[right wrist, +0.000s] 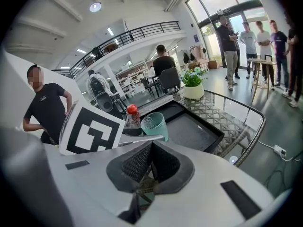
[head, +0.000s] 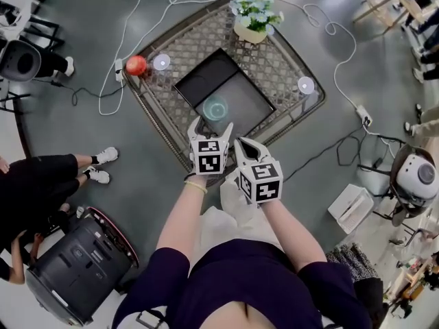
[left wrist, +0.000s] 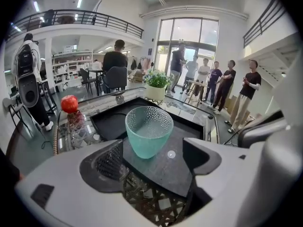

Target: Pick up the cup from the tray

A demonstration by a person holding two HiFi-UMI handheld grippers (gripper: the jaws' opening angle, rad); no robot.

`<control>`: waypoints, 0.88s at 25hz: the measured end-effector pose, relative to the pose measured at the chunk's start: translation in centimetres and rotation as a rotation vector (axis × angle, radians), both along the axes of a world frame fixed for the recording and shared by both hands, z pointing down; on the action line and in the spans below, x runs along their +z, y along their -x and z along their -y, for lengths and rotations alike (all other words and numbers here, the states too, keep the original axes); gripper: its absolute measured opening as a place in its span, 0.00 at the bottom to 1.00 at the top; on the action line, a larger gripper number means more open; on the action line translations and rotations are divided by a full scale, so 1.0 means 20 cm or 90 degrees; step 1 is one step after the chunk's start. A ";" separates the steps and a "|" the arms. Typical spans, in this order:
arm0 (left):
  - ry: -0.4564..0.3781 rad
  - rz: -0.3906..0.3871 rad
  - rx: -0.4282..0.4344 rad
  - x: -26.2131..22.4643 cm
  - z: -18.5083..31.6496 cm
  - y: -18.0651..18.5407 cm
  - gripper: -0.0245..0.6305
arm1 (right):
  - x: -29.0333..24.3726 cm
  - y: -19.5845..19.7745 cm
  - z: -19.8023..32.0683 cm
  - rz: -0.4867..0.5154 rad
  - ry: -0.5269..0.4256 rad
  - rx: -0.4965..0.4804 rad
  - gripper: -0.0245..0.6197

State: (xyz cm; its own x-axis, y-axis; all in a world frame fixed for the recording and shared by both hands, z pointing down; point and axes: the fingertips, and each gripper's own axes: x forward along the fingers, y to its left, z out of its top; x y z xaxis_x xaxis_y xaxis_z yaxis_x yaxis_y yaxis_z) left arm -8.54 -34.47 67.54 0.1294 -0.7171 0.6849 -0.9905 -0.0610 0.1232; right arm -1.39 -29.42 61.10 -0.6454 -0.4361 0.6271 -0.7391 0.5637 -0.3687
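Note:
A teal, dimpled see-through cup [head: 215, 108] stands upright on the near part of a black tray [head: 194, 82] on the glass table. My left gripper [head: 212, 126] is open, its jaws spread wide just short of the cup. In the left gripper view the cup [left wrist: 148, 130] stands a little beyond the left gripper [left wrist: 156, 158] on the tray [left wrist: 108, 123], and no pad touches it. My right gripper [head: 244, 144] sits to the right and nearer the person, at the table's edge. It is shut and holds nothing. The right gripper view shows that right gripper [right wrist: 151, 162] with the cup [right wrist: 155, 125] ahead on the left.
A red apple [head: 136, 65] sits near the table's left corner and a potted plant [head: 253, 18] at the far end. Two small white discs [head: 161, 62] lie on the lattice-patterned glass top. Cables run over the floor, and several people stand around.

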 end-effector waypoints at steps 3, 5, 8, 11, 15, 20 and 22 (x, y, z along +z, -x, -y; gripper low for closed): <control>0.004 0.005 0.000 0.05 0.05 0.01 0.63 | 0.03 -0.02 -0.01 -0.003 0.008 0.007 0.05; 0.001 0.003 -0.002 0.07 0.08 0.01 0.63 | 0.05 -0.03 -0.02 -0.006 0.014 0.010 0.05; 0.007 0.005 -0.002 0.09 0.14 0.02 0.63 | 0.09 -0.05 -0.04 -0.012 0.024 0.014 0.05; 0.013 0.009 -0.004 0.12 0.18 0.02 0.63 | 0.13 -0.07 -0.05 -0.017 0.033 0.015 0.05; 0.013 0.022 -0.005 0.13 0.21 0.03 0.63 | 0.16 -0.07 -0.06 -0.020 0.038 0.014 0.05; 0.013 0.023 -0.004 0.13 0.21 0.03 0.62 | 0.17 -0.07 -0.06 -0.020 0.042 0.015 0.05; 0.014 0.024 -0.003 0.13 0.21 0.03 0.62 | 0.17 -0.07 -0.06 -0.021 0.042 0.015 0.05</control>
State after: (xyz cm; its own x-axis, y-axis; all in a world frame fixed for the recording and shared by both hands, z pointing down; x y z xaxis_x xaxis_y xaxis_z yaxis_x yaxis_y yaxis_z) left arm -9.19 -38.70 70.21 0.1001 -0.7025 0.7046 -0.9947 -0.0548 0.0866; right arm -0.07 -28.19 64.52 -0.6146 -0.4078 0.6753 -0.7639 0.5215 -0.3802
